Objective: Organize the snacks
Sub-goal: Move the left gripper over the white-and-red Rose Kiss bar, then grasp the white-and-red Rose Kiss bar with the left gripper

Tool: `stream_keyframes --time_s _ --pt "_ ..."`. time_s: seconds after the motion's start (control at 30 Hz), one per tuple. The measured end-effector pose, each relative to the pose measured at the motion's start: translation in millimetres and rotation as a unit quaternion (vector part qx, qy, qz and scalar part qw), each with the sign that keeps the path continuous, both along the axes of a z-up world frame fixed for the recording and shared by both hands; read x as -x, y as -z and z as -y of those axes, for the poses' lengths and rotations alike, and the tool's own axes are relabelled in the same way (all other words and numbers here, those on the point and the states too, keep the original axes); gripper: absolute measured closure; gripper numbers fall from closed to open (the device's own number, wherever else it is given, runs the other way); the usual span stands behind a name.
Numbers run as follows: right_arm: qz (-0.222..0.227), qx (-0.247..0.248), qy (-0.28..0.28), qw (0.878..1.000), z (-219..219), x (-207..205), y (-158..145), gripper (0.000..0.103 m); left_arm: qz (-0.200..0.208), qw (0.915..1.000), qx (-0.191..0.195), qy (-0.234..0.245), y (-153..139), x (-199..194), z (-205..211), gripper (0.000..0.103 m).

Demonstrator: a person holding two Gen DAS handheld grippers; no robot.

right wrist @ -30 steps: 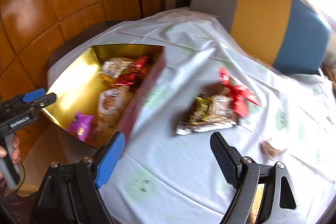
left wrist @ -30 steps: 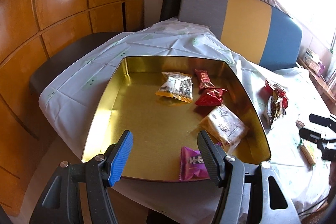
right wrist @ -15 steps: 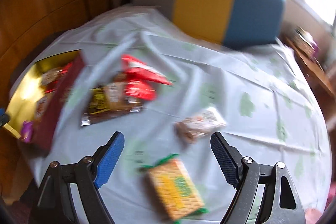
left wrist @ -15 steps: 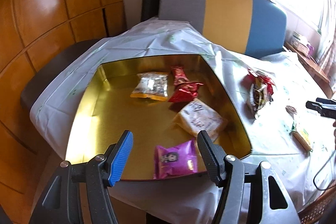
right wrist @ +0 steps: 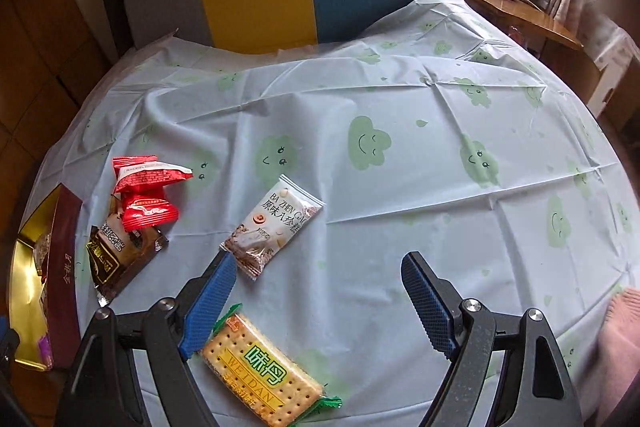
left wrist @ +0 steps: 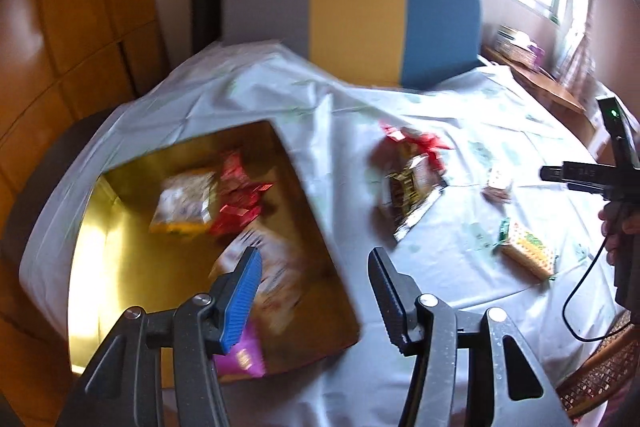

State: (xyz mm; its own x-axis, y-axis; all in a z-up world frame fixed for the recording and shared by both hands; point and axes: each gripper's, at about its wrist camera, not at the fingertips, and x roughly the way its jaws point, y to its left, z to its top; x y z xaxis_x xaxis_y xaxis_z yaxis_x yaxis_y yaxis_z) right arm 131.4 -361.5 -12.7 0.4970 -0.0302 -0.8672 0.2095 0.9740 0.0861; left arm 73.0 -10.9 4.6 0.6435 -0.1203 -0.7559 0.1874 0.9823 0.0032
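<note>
Snacks (right wrist: 276, 225) scattered beside gold tin (left wrist: 120, 227)

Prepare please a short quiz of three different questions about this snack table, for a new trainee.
1. True or false: the right gripper is shut on the yellow cracker packet.
2. Which packet lies partly on the dark brown wrapped cake? A) the red foil packet B) the white and grey BA ZHEN packet C) a purple packet
3. Fill in: the gold-lined tin box sits near the table's ____ edge, seen from the right wrist view.

Key: 1 false, both grippers are open and empty, the left gripper too; 2 A; 3 left.
</note>
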Motion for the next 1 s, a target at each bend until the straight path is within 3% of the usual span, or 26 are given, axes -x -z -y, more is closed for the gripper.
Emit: stream_keyframes --time_s 0.2,0.67,1.0 --pt "0.0 -0.007 -0.001 1.0 -3.1 3.9 0.2 0.016 -0.018 0.9967 -0.006 0.079 -4.9 -30.4 45.2 0.047" --pt "0.012 -0.047 0.012 0.999 6.1 4.9 -7.9 0.011 -0.055 0.9806 -0.041 0.184 5.4 -135.1 131.9 0.047" --pt "0.009 -0.074 0.009 0.997 9.5 1.9 -7.8 0.009 -0.107 0.9515 -0.113 0.265 46.9 -193.6 189.2 0.047"
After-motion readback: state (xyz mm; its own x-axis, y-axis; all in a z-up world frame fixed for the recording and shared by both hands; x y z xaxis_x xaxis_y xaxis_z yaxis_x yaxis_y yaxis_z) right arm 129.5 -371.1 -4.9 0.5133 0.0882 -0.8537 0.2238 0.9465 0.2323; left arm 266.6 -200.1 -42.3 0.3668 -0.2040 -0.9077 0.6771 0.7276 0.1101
